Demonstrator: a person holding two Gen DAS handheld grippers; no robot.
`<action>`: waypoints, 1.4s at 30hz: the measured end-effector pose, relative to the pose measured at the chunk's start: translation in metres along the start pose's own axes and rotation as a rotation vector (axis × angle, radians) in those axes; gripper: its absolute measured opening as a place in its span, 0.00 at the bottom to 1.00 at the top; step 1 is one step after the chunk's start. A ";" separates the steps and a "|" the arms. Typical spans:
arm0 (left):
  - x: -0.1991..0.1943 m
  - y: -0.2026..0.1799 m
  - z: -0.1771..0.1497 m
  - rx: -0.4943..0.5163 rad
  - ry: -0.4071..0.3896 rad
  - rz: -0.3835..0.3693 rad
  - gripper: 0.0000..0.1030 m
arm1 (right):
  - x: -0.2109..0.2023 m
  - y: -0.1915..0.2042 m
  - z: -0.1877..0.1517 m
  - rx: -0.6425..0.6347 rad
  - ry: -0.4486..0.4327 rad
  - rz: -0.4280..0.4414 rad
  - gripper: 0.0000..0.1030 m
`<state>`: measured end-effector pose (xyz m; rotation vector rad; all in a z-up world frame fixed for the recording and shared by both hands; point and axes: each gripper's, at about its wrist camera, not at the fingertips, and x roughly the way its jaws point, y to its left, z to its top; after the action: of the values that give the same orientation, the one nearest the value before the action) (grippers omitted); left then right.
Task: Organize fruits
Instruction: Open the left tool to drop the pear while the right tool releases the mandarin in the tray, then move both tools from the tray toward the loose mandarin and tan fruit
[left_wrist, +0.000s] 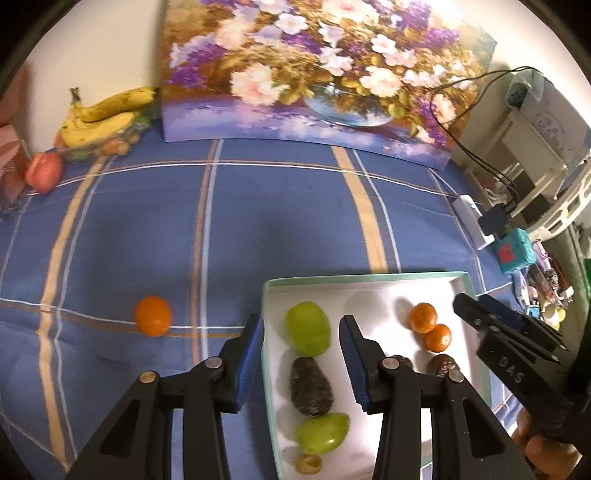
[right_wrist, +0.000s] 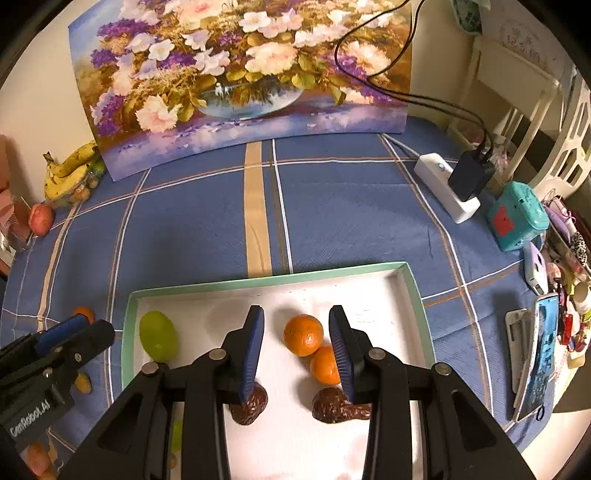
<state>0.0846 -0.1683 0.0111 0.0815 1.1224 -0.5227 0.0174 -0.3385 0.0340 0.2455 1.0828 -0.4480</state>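
Your left gripper (left_wrist: 303, 354) and right gripper (right_wrist: 295, 347) both hang released, grasping nothing, over the tray (left_wrist: 362, 282). The loose orange (left_wrist: 153, 316) sits on the tabletop left of it: light, firm, prone to roll. Pinch across its middle.

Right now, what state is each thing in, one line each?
Left claw: open, empty, over the box's left edge.
Right claw: open, empty, above the oranges.
Box: lidless, holding fruit.
Loose orange: on the cloth, outside the box.
Power strip: adapter plugged in.
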 end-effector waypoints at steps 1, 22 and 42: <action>-0.002 0.002 0.000 -0.004 -0.003 0.007 0.45 | -0.001 0.001 0.000 -0.003 -0.001 -0.001 0.36; -0.005 0.047 -0.006 -0.097 0.010 0.092 0.54 | 0.000 0.015 -0.008 -0.026 0.021 0.001 0.36; 0.030 0.089 -0.026 -0.254 0.113 0.252 0.96 | 0.016 0.020 -0.013 -0.063 0.029 -0.031 0.90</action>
<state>0.1117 -0.0927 -0.0436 0.0310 1.2599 -0.1502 0.0232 -0.3197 0.0132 0.1802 1.1285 -0.4387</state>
